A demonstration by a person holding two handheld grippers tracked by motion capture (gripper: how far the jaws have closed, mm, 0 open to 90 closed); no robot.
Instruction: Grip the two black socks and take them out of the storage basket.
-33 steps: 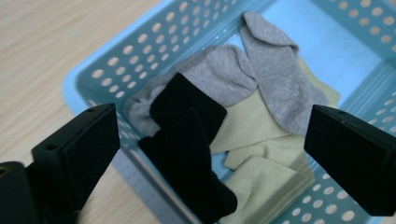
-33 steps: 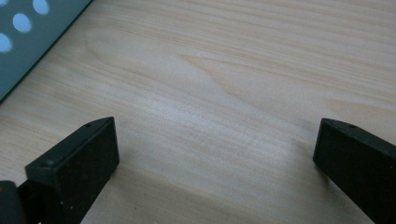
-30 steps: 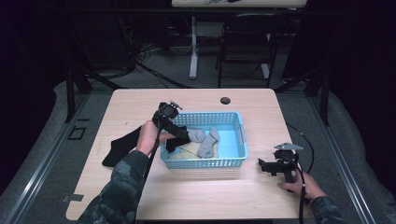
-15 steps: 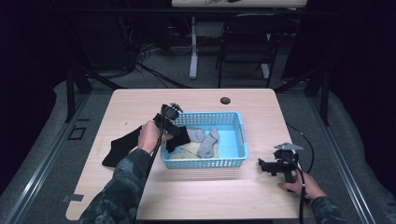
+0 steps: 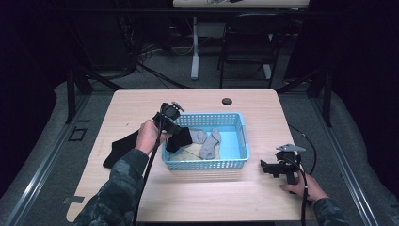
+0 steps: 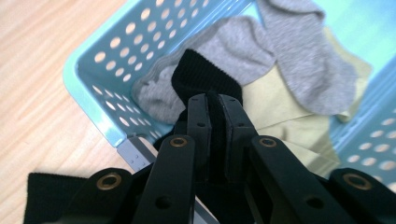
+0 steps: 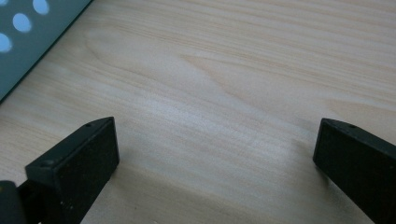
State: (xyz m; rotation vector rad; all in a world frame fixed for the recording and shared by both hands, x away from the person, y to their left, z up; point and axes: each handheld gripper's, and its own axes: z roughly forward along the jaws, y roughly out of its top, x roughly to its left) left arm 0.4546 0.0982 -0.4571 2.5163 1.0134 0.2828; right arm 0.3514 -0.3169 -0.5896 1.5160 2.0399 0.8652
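Left gripper [image 6: 214, 105]: jaws clamped on black sock [image 6: 205, 79], hand reaching over basket [image 5: 235, 120] left rim.
Right gripper [image 7: 215, 154]: jaws apart, held low near table [image 5: 263, 106] right edge.

Blue basket [image 5: 237, 141], black sock [image 6: 205, 81]

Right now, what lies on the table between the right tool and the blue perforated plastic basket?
Nothing: in the high view, bare light wood tabletop separates the open right tool from the blue perforated plastic basket; the right gripper view agrees.
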